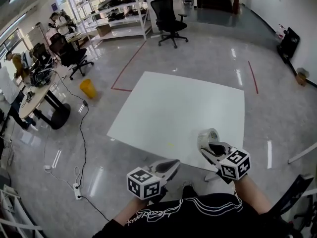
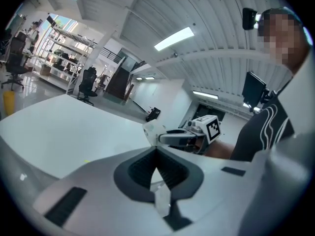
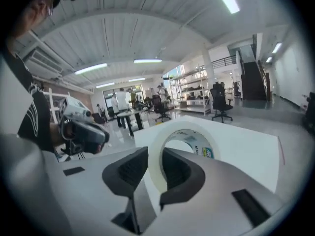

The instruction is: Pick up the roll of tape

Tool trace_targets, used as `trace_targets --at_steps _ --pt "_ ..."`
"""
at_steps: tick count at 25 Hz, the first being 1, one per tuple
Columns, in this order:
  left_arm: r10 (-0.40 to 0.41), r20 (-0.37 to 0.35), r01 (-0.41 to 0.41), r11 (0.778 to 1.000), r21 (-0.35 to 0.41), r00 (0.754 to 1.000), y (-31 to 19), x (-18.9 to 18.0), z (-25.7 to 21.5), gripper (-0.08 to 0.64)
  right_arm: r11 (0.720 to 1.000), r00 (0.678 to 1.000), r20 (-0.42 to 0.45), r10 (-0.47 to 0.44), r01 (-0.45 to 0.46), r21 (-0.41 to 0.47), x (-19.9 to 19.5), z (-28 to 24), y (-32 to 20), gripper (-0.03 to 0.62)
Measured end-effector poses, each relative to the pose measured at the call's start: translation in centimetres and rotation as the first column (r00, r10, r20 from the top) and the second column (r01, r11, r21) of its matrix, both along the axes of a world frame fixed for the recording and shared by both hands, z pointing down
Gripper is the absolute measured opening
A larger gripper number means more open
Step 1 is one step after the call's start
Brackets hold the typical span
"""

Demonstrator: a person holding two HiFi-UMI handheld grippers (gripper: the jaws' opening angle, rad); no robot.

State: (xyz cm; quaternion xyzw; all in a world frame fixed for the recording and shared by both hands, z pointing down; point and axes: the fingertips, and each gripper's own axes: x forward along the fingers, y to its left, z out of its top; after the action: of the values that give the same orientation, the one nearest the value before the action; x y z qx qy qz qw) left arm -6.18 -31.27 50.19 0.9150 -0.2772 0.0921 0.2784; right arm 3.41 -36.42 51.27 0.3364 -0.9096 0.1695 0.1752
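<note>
Head view: a white table (image 1: 188,108) is seen on a glossy grey floor (image 1: 124,48). The right hand-held gripper (image 1: 211,146) is held over the table's near edge, towards its right corner, with the roll of tape (image 1: 205,135) clamped in its jaws and lifted clear of the tabletop. The left hand-held gripper (image 1: 173,165) is held just off the near edge, near the right one but apart from it, and nothing is carried in it. A yellow bin (image 1: 88,88) is seen on the floor to the left of the table, and a black office chair (image 1: 168,14) beyond the far edge.

Left gripper view: the jaws are seen closed, tips together, with nothing between them. The right hand-held gripper (image 2: 162,137) is seen beyond them, with the roll of tape (image 2: 151,130) at its tip and its marker cube (image 2: 211,126) behind.

Right gripper view: the roll of tape (image 3: 194,132) is gripped upright, its band pinched between the two dark pads (image 3: 129,168), one pad outside the ring and one inside. The table (image 3: 246,146) is visible behind the roll. The left hand-held gripper (image 3: 83,131) is seen at the left, apart from the roll.
</note>
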Motion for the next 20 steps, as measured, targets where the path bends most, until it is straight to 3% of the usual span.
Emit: trace_targets --at_steps 3,9,14,20 --pt "-0.003 -0.019 0.004 1.000 0.024 1.000 0.2 0.0 -1.5 0.003 0.999 0.991 0.133 -0.004 -0.003 0.052 -0.2 -4.1 1.3 0.092" --pt "0.013 -0.067 -0.006 0.995 0.104 0.998 0.8 0.0 -6.1 0.003 0.989 0.950 0.309 -0.040 -0.006 0.146 -0.7 -11.1 3.8 0.092" --pt "0.026 -0.105 -0.011 0.990 0.142 0.994 1.9 0.3 -8.5 0.003 0.985 0.938 0.343 -0.050 -0.011 0.173 -0.3 -13.0 5.5 0.092" --pt "0.035 -0.135 -0.017 0.991 0.136 0.990 2.4 0.2 -8.8 0.003 0.986 0.939 0.341 -0.040 -0.019 0.167 -0.4 -12.9 6.3 0.092"
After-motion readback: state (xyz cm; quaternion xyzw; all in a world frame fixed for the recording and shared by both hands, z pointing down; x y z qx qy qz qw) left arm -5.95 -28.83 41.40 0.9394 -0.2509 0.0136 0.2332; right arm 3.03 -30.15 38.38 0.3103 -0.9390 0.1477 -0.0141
